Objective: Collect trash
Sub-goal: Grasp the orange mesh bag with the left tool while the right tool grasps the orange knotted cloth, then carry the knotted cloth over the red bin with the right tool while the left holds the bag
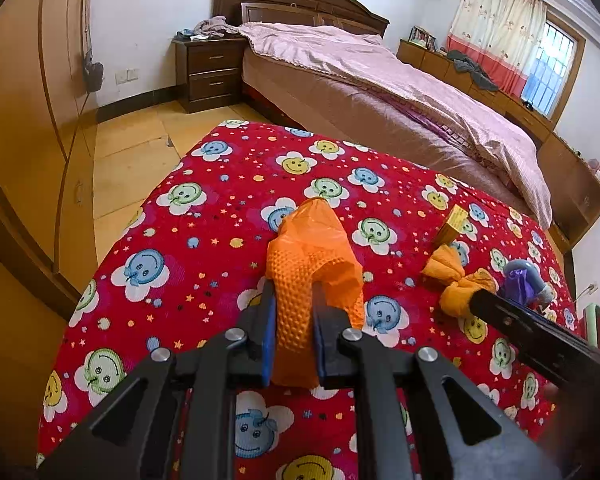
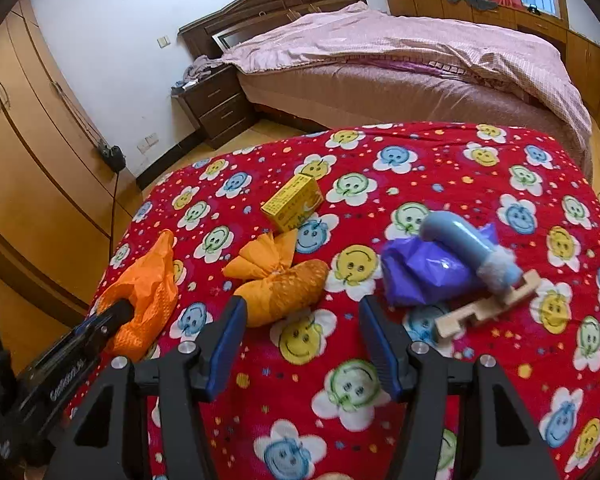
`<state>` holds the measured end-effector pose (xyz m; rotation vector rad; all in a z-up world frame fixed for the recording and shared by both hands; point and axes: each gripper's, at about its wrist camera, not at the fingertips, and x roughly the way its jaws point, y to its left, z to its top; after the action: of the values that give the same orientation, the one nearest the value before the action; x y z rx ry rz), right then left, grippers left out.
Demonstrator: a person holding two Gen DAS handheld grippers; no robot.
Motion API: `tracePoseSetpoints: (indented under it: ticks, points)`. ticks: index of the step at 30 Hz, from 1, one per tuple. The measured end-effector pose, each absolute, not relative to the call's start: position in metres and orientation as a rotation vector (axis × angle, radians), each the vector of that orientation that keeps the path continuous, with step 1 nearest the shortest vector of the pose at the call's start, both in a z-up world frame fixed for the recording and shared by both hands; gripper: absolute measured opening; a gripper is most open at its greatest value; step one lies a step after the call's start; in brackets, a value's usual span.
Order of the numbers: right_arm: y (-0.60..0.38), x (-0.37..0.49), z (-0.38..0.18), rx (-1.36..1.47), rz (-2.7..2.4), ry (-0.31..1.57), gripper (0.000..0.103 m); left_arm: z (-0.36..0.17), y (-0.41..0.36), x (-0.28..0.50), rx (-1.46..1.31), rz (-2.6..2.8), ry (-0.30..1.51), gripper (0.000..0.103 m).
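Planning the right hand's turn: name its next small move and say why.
Probably ease the right gripper forward and close on the tied orange bundle. Its jaws stand open just short of it, while the left gripper already clamps the orange bag.

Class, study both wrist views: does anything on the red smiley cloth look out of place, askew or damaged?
Nothing looks spilled or broken. The oddest spot is the blue cylinder: it lies tilted, propped across the purple bag and a small wooden piece instead of lying flat. The yellow box sits skewed beside the knotted orange bundle.
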<state>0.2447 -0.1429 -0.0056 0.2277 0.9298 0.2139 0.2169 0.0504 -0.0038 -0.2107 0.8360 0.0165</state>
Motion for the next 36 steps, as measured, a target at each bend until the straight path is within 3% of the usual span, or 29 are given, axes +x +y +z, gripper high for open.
tracePoseSetpoints:
  ticks: [9,18,36]
  points:
    - [-0.130,0.247,-0.014,0.234,0.263,0.934,0.027,-0.006,0.049,0.217,-0.213,0.007,0.834,0.015]
    - [-0.131,0.239,-0.010,0.259,0.274,0.919,0.019,-0.006,0.048,0.216,-0.220,-0.003,0.831,0.015]
    - [-0.168,0.185,0.037,0.277,0.242,0.790,0.018,0.001,0.039,0.210,-0.213,-0.039,0.817,0.015]
